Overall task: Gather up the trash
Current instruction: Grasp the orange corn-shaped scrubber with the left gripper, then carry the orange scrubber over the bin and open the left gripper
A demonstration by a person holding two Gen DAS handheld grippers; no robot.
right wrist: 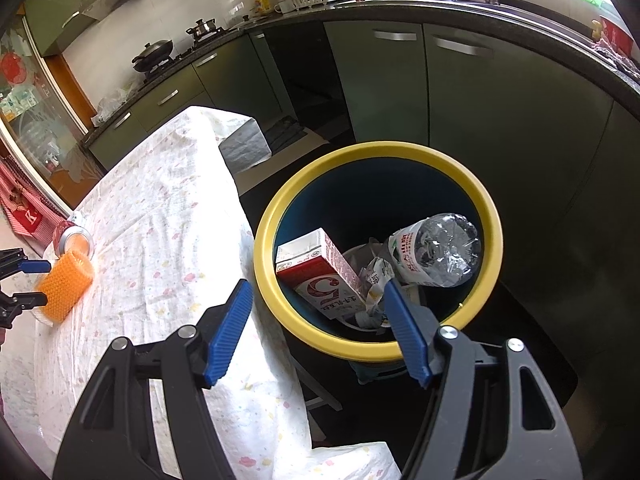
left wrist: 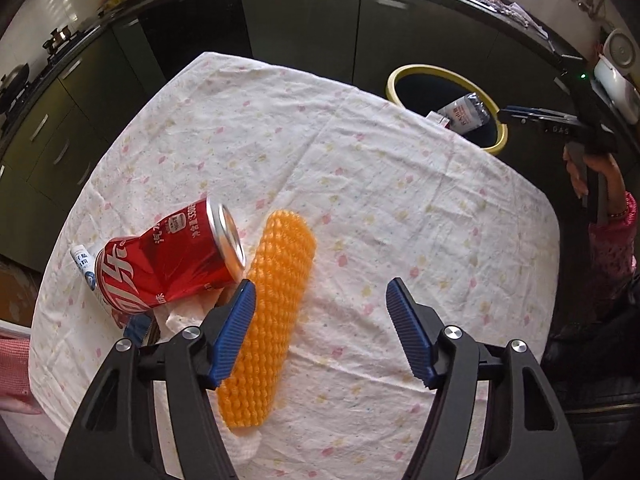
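Note:
My left gripper (left wrist: 320,283) points down at the table with its jaws apart. An orange foam net sleeve (left wrist: 276,304) lies between them, under the left finger and well clear of the right pad. Left of it lie a crushed red can (left wrist: 168,260), a small white tube (left wrist: 82,260) and white tissue (left wrist: 180,318). My right gripper (right wrist: 317,284) stands open over the near rim of a yellow-rimmed bin (right wrist: 264,248), with nothing between its fingers. In the bin lie a red and white carton (right wrist: 320,276), a clear plastic bottle (right wrist: 436,248) and crumpled wrappers (right wrist: 374,276).
A white flowered cloth (left wrist: 360,184) covers the table, and the bin (left wrist: 394,80) stands off its far right corner. Dark kitchen cabinets (right wrist: 460,112) curve behind. A hand in a pink sleeve (left wrist: 612,232) holds the right gripper (left wrist: 504,114) at the right.

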